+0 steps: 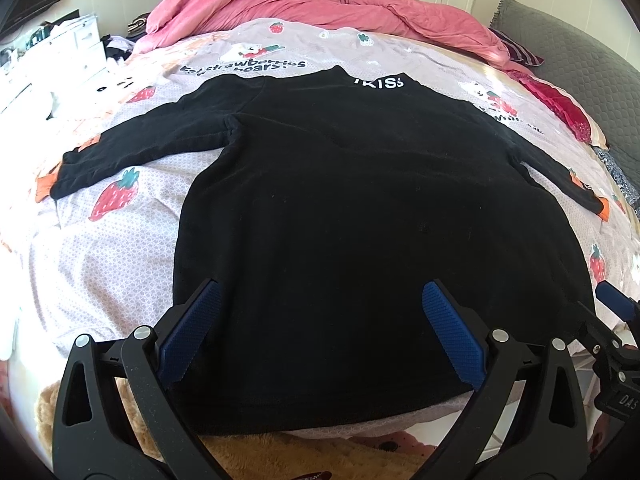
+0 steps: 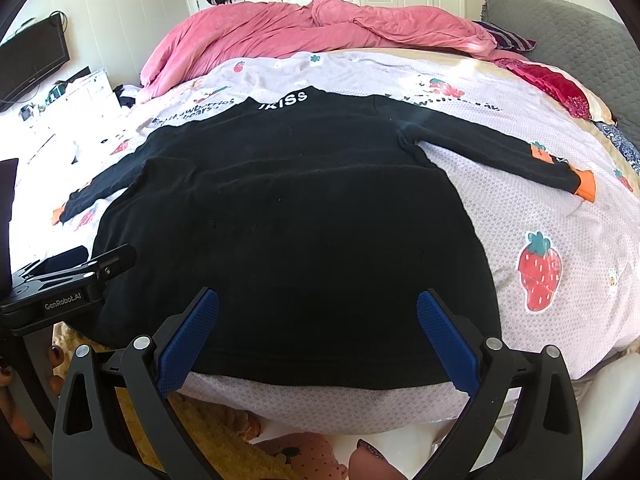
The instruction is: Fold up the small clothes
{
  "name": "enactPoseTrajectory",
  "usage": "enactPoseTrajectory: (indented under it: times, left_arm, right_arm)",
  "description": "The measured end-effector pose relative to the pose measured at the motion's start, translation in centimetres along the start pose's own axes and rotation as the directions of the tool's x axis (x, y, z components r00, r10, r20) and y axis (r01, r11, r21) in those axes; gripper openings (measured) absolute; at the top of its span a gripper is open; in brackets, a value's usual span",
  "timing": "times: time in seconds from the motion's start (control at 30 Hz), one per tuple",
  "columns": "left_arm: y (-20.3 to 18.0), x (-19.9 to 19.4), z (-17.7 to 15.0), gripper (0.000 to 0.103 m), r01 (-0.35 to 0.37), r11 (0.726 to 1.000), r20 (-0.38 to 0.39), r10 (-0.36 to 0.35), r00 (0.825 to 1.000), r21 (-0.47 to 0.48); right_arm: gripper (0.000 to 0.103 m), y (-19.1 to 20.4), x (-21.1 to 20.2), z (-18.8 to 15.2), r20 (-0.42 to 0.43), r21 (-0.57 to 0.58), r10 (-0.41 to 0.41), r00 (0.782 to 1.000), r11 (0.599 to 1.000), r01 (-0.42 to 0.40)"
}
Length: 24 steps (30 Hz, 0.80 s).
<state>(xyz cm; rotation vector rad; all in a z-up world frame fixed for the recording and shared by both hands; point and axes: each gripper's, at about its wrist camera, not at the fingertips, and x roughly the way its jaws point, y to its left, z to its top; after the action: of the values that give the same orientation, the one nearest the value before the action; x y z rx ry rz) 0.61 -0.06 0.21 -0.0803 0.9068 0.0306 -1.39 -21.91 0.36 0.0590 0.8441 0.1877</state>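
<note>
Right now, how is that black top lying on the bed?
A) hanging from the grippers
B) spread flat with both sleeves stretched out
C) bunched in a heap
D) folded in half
B: the black top lies flat on the strawberry sheet, sleeves out to either side, and both open grippers, left gripper and right gripper, hold nothing.

I hold my left gripper (image 1: 320, 328) and right gripper (image 2: 318, 332) side by side, both with jaws spread wide.
</note>
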Motion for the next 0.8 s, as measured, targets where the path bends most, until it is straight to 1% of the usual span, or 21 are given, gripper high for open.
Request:
enactPoseTrajectory:
  times: [0.4,0.5,0.67,0.8]
  left_arm:
    - [-0.8,1.4,2.5,0.095,0.012,1.0,-0.008,-0.012,1.0,-0.006]
    - [-1.0,2.1,3.3,0.095,0.014,1.0,-0.019,-0.014,1.0,-0.005]
    - [-1.5,3.1,5.3,0.095,0.01,1.0,-0.022,-0.01,1.0,-0.001]
    - [-1.6,3.8,7.1,0.095,0.012,1.0,-0.021,-0.012,1.0,-0.011]
  right_arm:
    - [0.099,-1.7,0.6,2.7,0.041,0.052,0.013,0.999,0.999,-0.015]
    - [0.099,-2.6,1.1,3.7,0.048,0.067,-0.006,0.999,0.998,0.003]
    - [0.099,-5.1,2.5,5.2,0.032,0.142,-0.016,0.999,0.99,0.011]
    - [0.099,-7.3,3.9,6.3,0.007,0.186,-0.067,0.998,0.98,0.064]
